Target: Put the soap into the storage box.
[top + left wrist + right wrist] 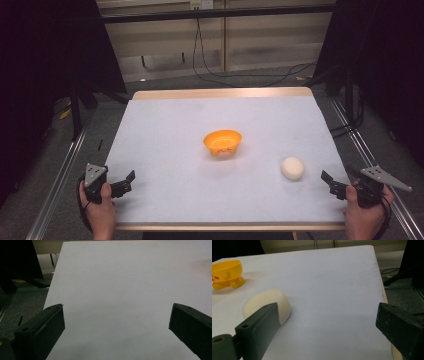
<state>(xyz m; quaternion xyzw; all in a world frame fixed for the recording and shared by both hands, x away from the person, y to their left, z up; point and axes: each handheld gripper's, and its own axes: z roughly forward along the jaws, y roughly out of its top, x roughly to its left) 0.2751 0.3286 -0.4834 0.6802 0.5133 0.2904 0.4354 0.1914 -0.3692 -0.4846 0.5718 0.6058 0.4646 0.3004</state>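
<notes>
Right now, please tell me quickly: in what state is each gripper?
Left gripper: open, holding nothing, at the table's near left corner.
Right gripper: open, holding nothing, beside the white bun, not touching it.

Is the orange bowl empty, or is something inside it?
Empty. In the high view the orange bowl stands upright with its opening up, and only its orange inside shows; the white object lies apart on the table.

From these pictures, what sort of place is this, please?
Probably a lab or recording booth, not a home. A table with a plain white cover stands between black curtains, cables trail on the floor behind it, and metal rails run along its sides.
</notes>
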